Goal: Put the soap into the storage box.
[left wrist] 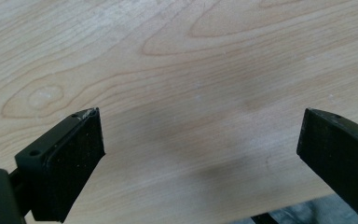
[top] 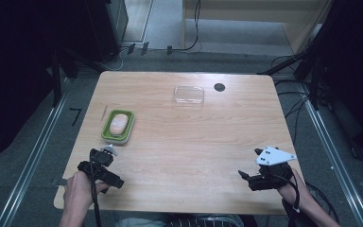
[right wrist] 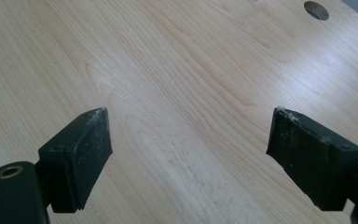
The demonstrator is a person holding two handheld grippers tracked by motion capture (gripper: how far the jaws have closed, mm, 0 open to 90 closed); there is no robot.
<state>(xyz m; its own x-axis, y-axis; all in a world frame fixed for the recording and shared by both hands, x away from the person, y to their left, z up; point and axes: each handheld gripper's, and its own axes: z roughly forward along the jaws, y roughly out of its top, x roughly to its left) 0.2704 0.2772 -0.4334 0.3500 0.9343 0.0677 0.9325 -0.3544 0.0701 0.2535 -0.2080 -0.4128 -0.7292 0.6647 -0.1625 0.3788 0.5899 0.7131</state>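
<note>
— Hands?
— Low at the near edge of the wooden table [top: 184, 142], one per corner. Left hand [top: 78, 189] wrapped round the left gripper [top: 105, 156], just short of the green soap dish [top: 118, 126]. Right hand [top: 293, 189] on the right gripper [top: 248, 165], grey three-cornered plate [top: 275, 156] on top, well apart from the dish.
— Jaws?
— Spread wide on both, nothing between them but bare wood grain in each gripper view.
— Seen from one camera, not another?
— From above: pale pink soap [top: 118, 123] lying in the dish; clear plastic lid [top: 188, 95] far beyond the dish. Round dark hole [right wrist: 316, 10] in the tabletop, caught from above and in the right gripper view. Left gripper view: a knot [left wrist: 39, 97] in the grain.
— Room?
— Grey floor [top: 38, 137], cables [top: 288, 104], metal rails [top: 33, 151]; dark beyond the dish's side.
</note>
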